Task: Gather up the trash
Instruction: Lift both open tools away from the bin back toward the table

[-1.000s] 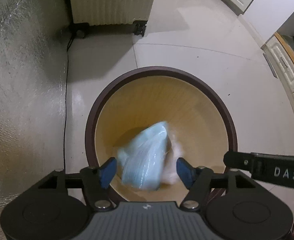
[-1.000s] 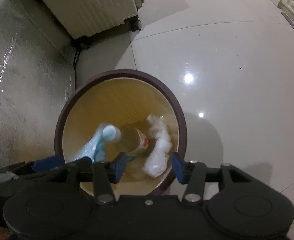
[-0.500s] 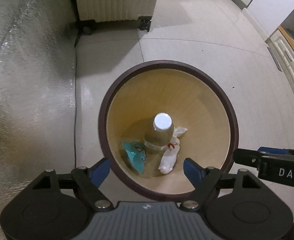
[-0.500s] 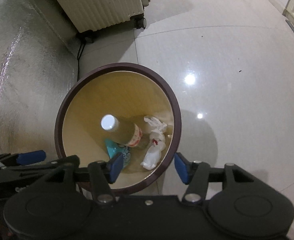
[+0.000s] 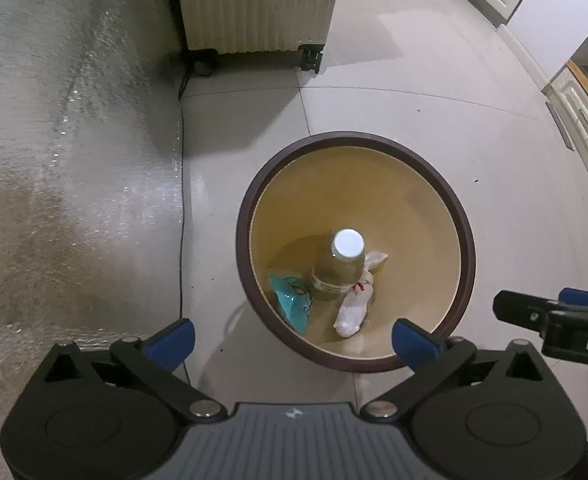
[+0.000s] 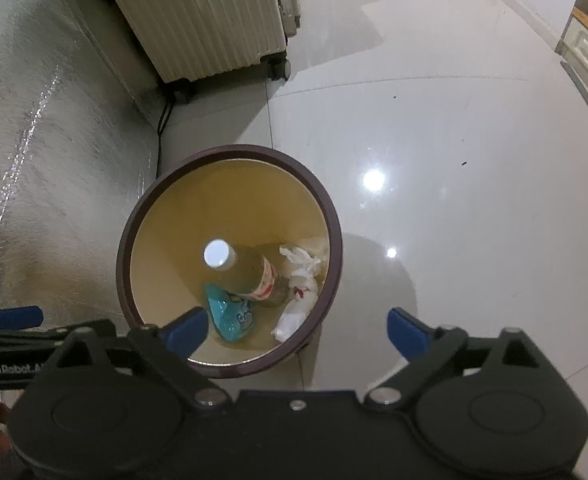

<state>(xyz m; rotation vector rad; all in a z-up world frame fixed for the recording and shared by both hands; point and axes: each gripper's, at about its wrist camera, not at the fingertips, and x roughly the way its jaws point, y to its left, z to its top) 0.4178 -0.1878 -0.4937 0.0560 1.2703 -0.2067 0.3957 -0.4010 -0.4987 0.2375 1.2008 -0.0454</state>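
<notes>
A round bin with a dark brown rim (image 5: 464,236) (image 6: 127,240) stands on the floor, seen from above. Inside lie a bottle with a white cap (image 5: 340,266) (image 6: 249,270), a teal wrapper (image 5: 291,306) (image 6: 229,318) and a crumpled white tissue (image 5: 354,308) (image 6: 300,296). My left gripper (image 5: 294,340) hangs above the bin's near rim, its jaws opening wide with nothing between the pads. My right gripper (image 6: 298,330) hovers over the bin's near right edge, jaws also opening and empty. Each gripper shows at the other view's edge.
A ribbed cream heater on castors (image 5: 253,4) (image 6: 205,16) stands beyond the bin, with a black cord (image 5: 181,200) running along the floor. A shiny textured surface (image 5: 65,160) fills the left. White cabinets (image 5: 578,120) line the far right. Glossy tile floor (image 6: 454,160) spreads to the right.
The teal wrapper, bottle and tissue dropped from between the jaws to the bin's bottom. Both grippers opened wide and rose, so the bin looks smaller.
</notes>
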